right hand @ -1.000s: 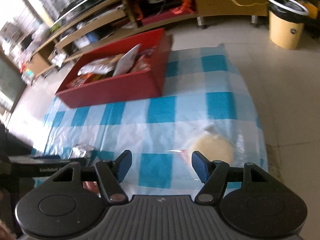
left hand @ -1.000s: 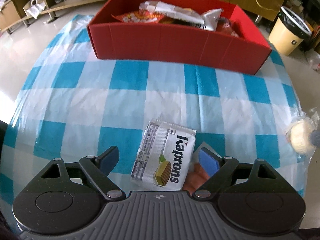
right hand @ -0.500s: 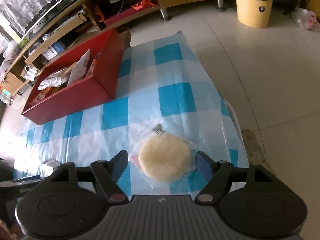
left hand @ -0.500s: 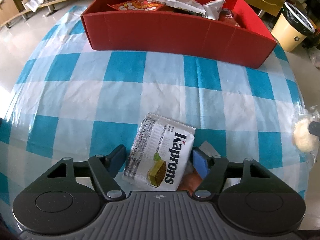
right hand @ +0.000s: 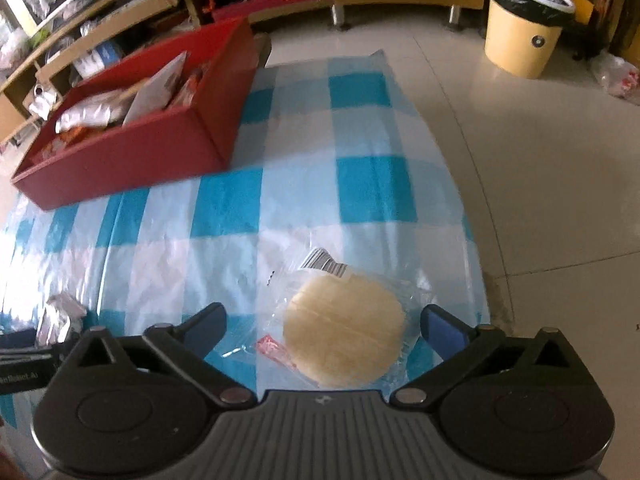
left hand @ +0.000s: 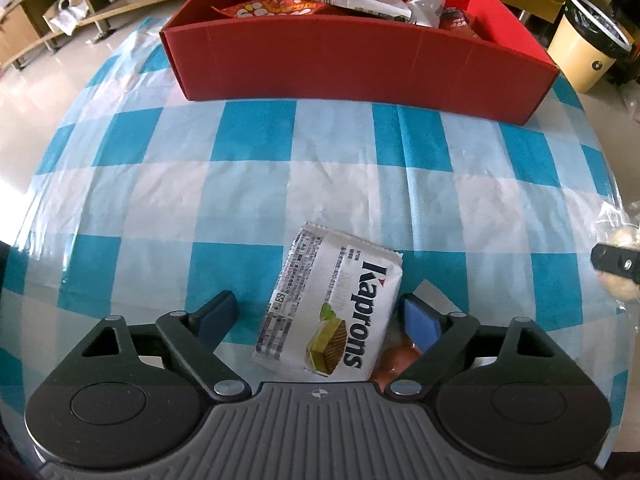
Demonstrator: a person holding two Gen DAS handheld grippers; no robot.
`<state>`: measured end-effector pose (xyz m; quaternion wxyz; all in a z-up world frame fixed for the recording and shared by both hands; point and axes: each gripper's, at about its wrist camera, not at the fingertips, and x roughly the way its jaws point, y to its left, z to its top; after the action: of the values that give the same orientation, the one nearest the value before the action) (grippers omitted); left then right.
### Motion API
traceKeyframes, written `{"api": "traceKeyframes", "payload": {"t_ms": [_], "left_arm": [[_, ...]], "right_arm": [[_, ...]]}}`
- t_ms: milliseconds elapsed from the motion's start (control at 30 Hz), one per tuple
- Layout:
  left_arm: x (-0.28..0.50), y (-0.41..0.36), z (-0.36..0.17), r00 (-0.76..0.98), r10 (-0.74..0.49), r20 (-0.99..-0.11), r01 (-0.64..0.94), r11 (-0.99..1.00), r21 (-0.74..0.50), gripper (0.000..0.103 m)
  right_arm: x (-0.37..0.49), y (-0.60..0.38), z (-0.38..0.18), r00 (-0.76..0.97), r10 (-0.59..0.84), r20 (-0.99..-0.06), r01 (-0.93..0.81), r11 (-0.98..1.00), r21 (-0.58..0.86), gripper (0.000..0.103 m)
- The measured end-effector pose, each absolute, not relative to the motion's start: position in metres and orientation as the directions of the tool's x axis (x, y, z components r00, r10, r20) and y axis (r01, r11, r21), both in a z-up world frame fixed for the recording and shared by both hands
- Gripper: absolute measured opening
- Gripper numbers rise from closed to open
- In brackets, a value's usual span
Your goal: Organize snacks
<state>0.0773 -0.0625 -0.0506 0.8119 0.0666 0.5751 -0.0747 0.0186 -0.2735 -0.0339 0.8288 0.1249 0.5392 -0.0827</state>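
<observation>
A white Kaprons wafer packet (left hand: pixel 332 304) lies on the blue-checked tablecloth (left hand: pixel 256 200), between the fingers of my open left gripper (left hand: pixel 316 316). An orange-red snack (left hand: pixel 394 362) peeks out under its right edge. A round pale cake in clear wrap (right hand: pixel 344 336) lies near the table's right edge, between the fingers of my open right gripper (right hand: pixel 322 328); it also shows in the left wrist view (left hand: pixel 620 256). A red box (left hand: pixel 360 48) at the far side holds several snack packets; it also shows in the right wrist view (right hand: pixel 128 140).
The table's right edge (right hand: pixel 460 208) drops to a tiled floor. A yellow waste bin (right hand: pixel 520 28) stands beyond. Wooden shelves (right hand: pixel 100 24) run along the back. The wafer packet's foil end (right hand: pixel 60 316) and the left gripper's body (right hand: pixel 20 360) show at the right wrist view's left edge.
The left gripper has kept closing in on the wafer packet, jaws still open. The right gripper has swung right and moved onto the wrapped cake, which now sits between its fingers.
</observation>
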Motion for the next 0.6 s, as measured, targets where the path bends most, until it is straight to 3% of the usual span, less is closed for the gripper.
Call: {"api": "traceKeyframes", "payload": {"t_ms": [233,333,600], "left_arm": [[0.08,-0.055,-0.054,0.311,-0.027,-0.95,0.168,0.985,0.027,0.099],[0.08,-0.054,-0.053,0.307,-0.03,-0.951,0.17,0.985,0.024,0.098],[0.076,-0.061,-0.047,0.316,-0.049,-0.948,0.212,0.977,0.02,0.078]], "right_arm": [[0.02,-0.287,-0.043,0.396,0.03,-0.918,0.333,0.927,0.173,0.102],[0.015,-0.285,-0.029,0.445,0.046,-0.894,0.305,0.931,0.199,0.082],[0.017,-0.247,-0.024,0.451,0.094,-0.887,0.177,0.965,0.192,0.076]]}}
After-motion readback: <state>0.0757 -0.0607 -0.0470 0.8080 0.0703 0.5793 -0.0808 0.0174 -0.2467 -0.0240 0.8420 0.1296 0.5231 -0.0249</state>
